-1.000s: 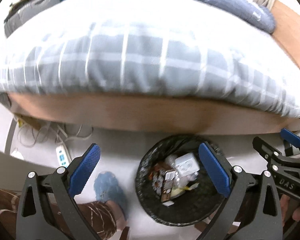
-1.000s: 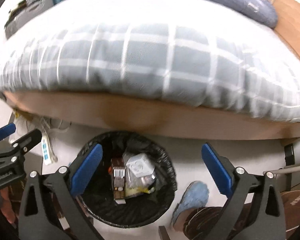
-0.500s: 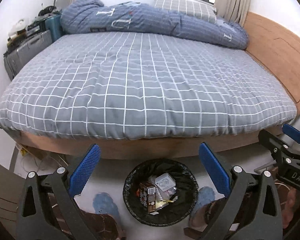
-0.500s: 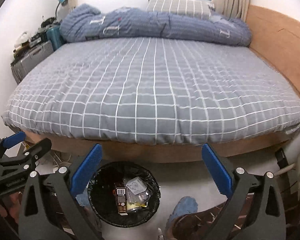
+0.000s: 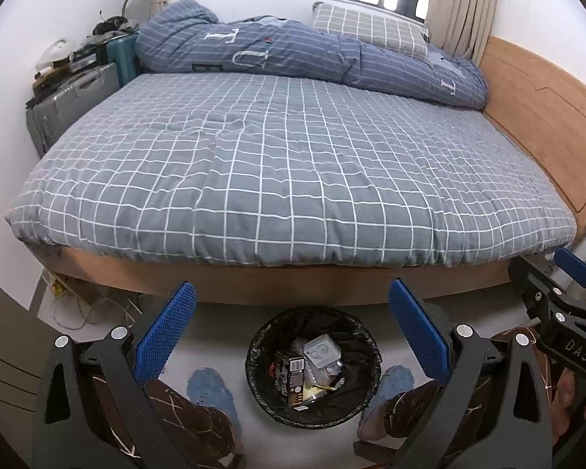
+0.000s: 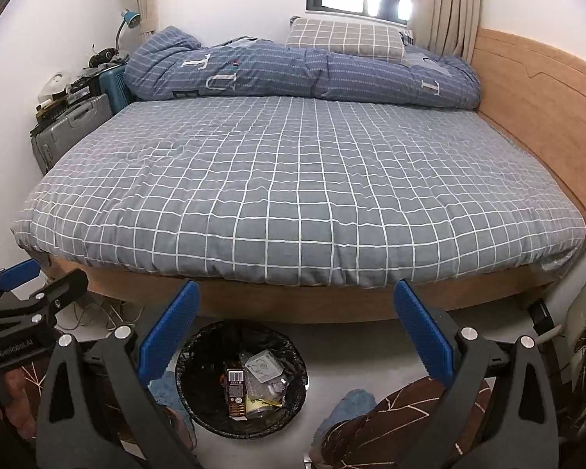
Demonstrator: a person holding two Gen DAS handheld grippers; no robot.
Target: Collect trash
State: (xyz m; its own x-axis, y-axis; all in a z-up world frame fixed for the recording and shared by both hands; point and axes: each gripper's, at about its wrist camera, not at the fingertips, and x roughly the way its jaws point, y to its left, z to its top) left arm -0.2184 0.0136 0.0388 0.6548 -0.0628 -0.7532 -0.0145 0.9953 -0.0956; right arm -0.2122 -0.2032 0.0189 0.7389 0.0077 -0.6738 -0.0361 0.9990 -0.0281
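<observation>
Both empty and spread wide: left gripper [image 5: 291, 330], right gripper [image 6: 297, 330]. Trash sits in bin [image 5: 365, 338] on floor by bed [image 6: 293, 179]. Looks light, crinkly; best pinched by box [image 5: 292, 377].

Both wrist cameras look from above the floor toward 12 o'clock, sharing the grey checked bed [image 5: 285, 172] [image 6: 293, 179] and the near, black-lined round bin [image 5: 261, 336] [image 6: 191, 348].

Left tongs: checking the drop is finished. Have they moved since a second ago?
Yes. The left tongs rose away from the trash bin, which looks smaller below the bed.
</observation>
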